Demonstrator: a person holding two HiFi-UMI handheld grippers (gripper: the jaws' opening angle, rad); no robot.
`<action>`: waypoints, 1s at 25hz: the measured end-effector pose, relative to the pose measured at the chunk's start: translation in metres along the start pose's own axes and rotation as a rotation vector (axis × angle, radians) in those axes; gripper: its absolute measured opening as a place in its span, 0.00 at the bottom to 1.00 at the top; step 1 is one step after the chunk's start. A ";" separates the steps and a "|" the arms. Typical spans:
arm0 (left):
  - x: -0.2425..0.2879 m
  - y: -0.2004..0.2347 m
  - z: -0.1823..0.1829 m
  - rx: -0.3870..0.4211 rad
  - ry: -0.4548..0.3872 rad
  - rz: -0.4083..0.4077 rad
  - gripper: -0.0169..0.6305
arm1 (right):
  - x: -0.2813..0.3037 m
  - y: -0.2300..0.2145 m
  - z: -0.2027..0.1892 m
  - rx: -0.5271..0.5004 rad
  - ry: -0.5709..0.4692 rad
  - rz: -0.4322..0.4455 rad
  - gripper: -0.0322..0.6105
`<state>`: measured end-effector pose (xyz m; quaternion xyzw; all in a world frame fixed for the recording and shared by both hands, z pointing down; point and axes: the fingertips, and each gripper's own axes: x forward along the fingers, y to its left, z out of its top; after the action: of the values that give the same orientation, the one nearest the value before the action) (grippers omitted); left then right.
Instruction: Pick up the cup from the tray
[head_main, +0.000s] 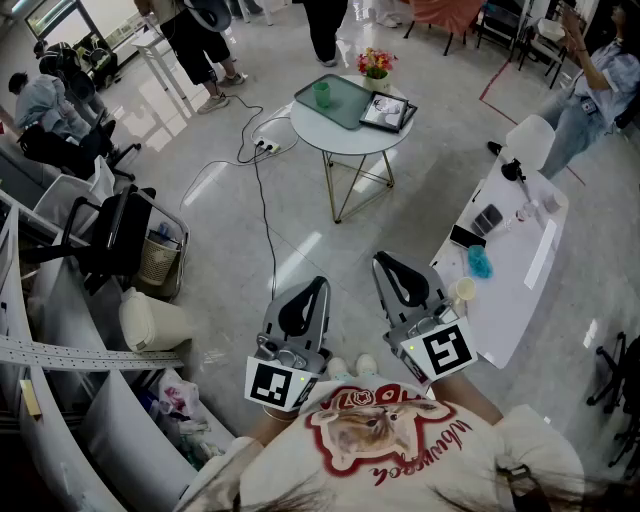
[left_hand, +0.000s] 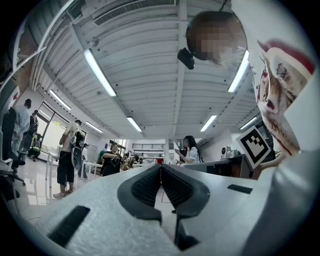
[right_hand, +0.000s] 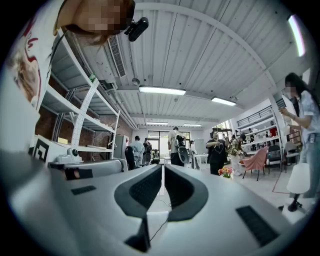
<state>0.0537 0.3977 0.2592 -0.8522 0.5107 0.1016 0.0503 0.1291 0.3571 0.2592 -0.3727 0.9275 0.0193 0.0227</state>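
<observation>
A green cup (head_main: 322, 93) stands on a green tray (head_main: 345, 104) on a round white table (head_main: 340, 135) far ahead of me in the head view. Both grippers are held low by my chest, well short of that table. My left gripper (head_main: 320, 284) points up and forward, and its jaws are shut on nothing, as the left gripper view (left_hand: 161, 167) shows. My right gripper (head_main: 383, 260) is beside it, with its jaws (right_hand: 163, 167) also shut and empty. Neither gripper view shows the cup or the tray.
A framed picture (head_main: 389, 112) and a flower pot (head_main: 376, 64) share the round table. Cables (head_main: 262, 190) run over the floor between me and it. A long white desk (head_main: 520, 262) with small items stands at the right, a chair with a bag (head_main: 125, 235) and shelving at the left. People stand around.
</observation>
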 end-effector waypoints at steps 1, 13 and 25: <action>-0.001 0.000 0.001 0.000 -0.001 0.000 0.05 | 0.000 0.001 0.001 -0.001 0.001 0.000 0.11; -0.006 -0.001 0.003 -0.004 -0.005 -0.012 0.05 | -0.001 0.009 0.001 0.005 -0.002 -0.009 0.11; 0.002 -0.005 0.000 -0.006 -0.002 -0.008 0.05 | -0.002 0.000 -0.001 -0.004 0.009 -0.005 0.11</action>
<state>0.0594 0.3984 0.2590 -0.8543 0.5070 0.1036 0.0488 0.1305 0.3587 0.2601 -0.3754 0.9265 0.0193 0.0179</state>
